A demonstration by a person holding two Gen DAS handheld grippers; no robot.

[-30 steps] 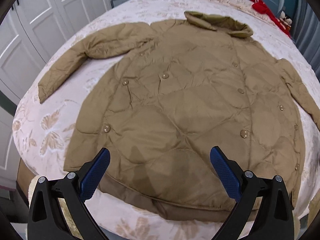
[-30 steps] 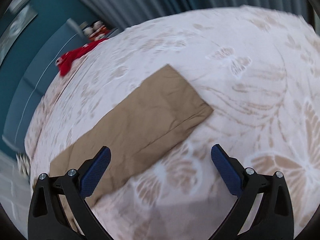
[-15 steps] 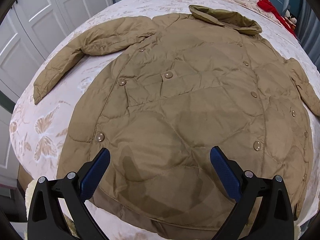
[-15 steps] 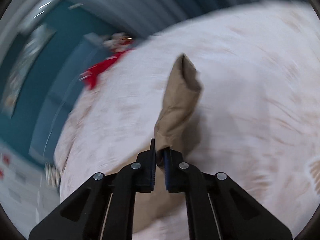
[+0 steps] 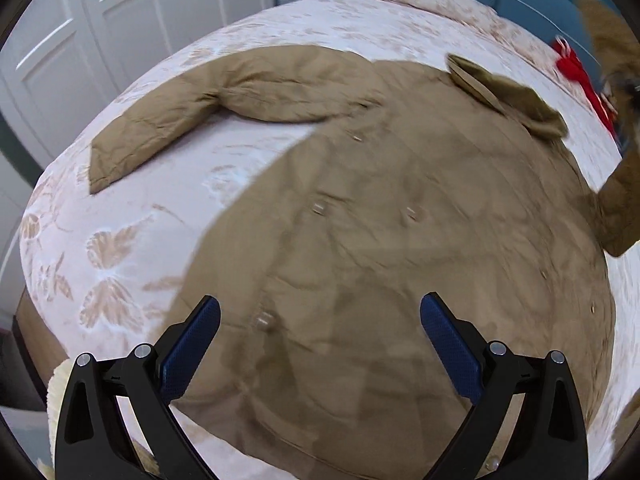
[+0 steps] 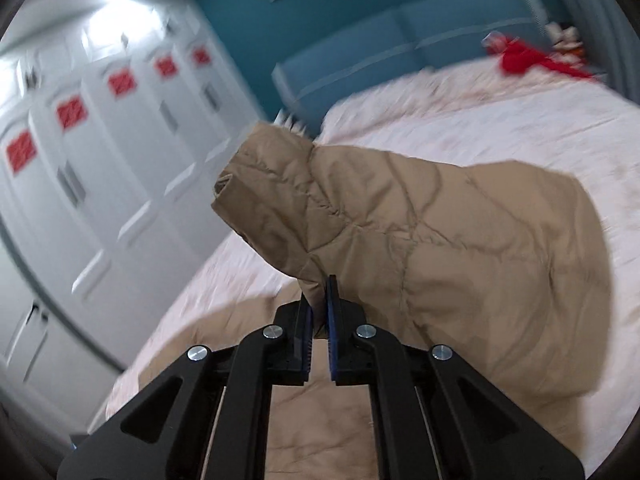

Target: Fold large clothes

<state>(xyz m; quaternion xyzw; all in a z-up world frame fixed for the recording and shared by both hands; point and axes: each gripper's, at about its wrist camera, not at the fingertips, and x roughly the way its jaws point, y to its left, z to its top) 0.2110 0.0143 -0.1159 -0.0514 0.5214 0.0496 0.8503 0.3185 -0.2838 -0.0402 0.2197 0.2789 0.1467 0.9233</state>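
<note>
Bed (image 5: pixel 248 160), pale floral cover, fills most of left view; white wardrobe doors (image 5: pixel 100 28) behind.
Tan quilted coat (image 5: pixel 400 240) spread flat on bed, front up, collar (image 5: pixel 504 88) toward headboard.
One sleeve (image 5: pixel 192 112) lies out flat on cover.
Other sleeve (image 6: pixel 420 248) lifted off bed, cuff (image 6: pixel 256 184) hanging free, pinched in right gripper (image 6: pixel 318 320), jaws closed on fabric.
Left gripper (image 5: pixel 320 340) spread wide over coat hem, holding nothing.
Red item (image 6: pixel 528 60) near headboard.
</note>
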